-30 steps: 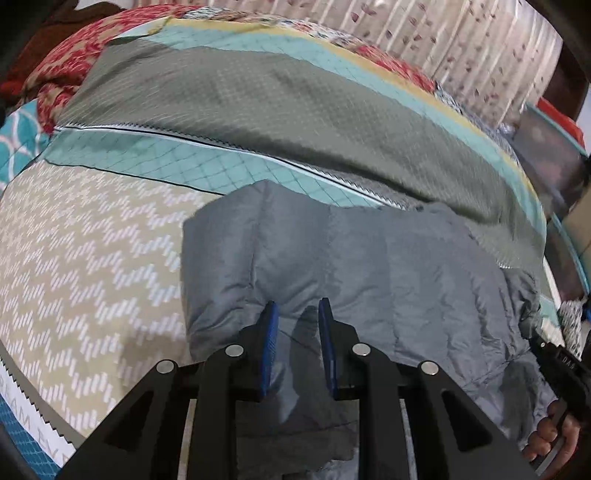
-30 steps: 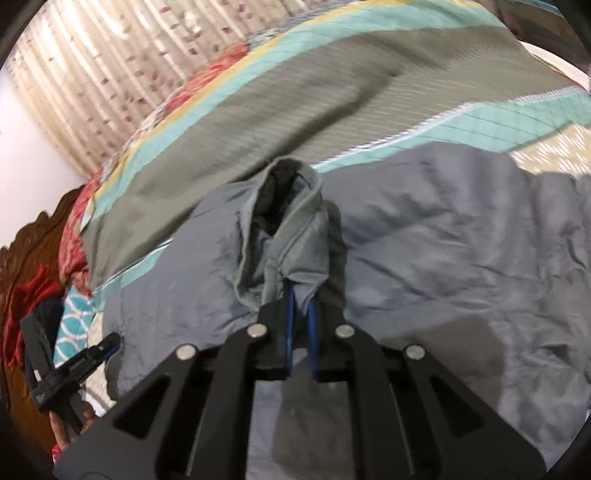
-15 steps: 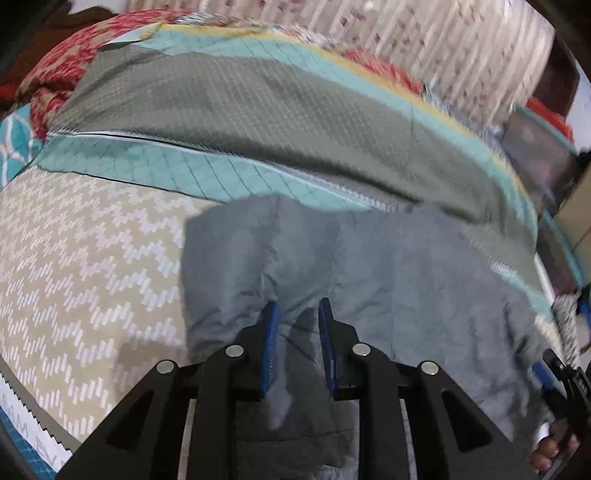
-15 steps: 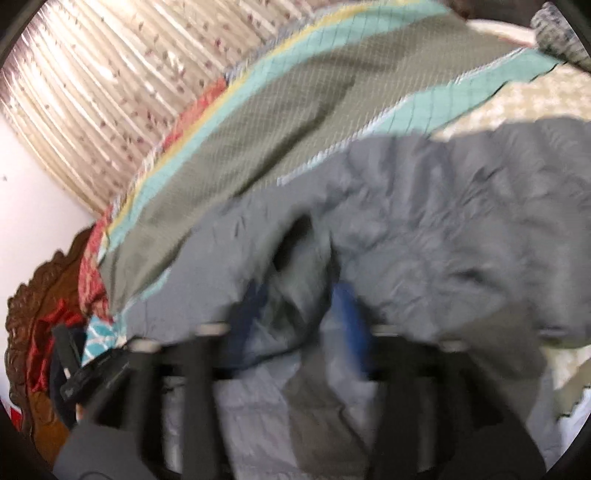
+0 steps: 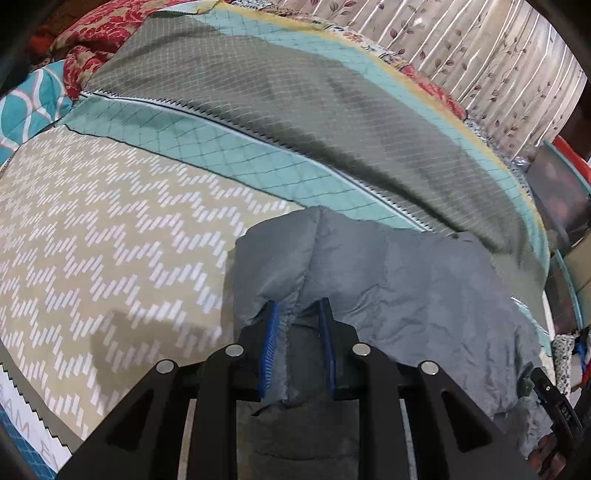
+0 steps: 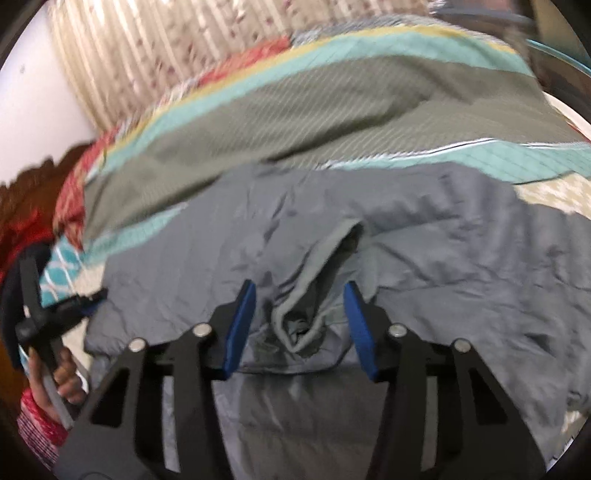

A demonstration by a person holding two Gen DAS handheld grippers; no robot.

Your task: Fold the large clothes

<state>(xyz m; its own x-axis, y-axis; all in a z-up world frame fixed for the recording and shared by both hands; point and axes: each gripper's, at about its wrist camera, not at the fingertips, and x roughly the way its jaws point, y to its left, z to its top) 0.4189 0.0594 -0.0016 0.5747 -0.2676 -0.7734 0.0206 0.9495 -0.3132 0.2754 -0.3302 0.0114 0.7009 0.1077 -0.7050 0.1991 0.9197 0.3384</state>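
Note:
A large grey padded jacket (image 5: 413, 295) lies spread on the bed. My left gripper (image 5: 299, 314) hovers at its left edge with a raised fold and seam of grey cloth between the blue pads (image 5: 271, 343), the jaws partly apart. In the right wrist view the jacket (image 6: 424, 229) fills the middle. My right gripper (image 6: 299, 295) is wide open, and the bunched collar or cuff (image 6: 314, 295) lies loose between its pads. The left gripper and the hand holding it show at the left edge of that view (image 6: 48, 321).
The bed is covered by a quilt with beige zigzag (image 5: 110, 236), teal and olive bands (image 5: 295, 110). A red floral pillow (image 5: 99, 33) lies at the far left. Striped floral curtains (image 5: 480, 55) hang behind. Boxes stand at the right edge (image 5: 561, 199).
My right gripper has opened and let go of the bunched grey cloth it held a second ago. My left gripper has shifted, and a fold of the jacket now stands between its pads.

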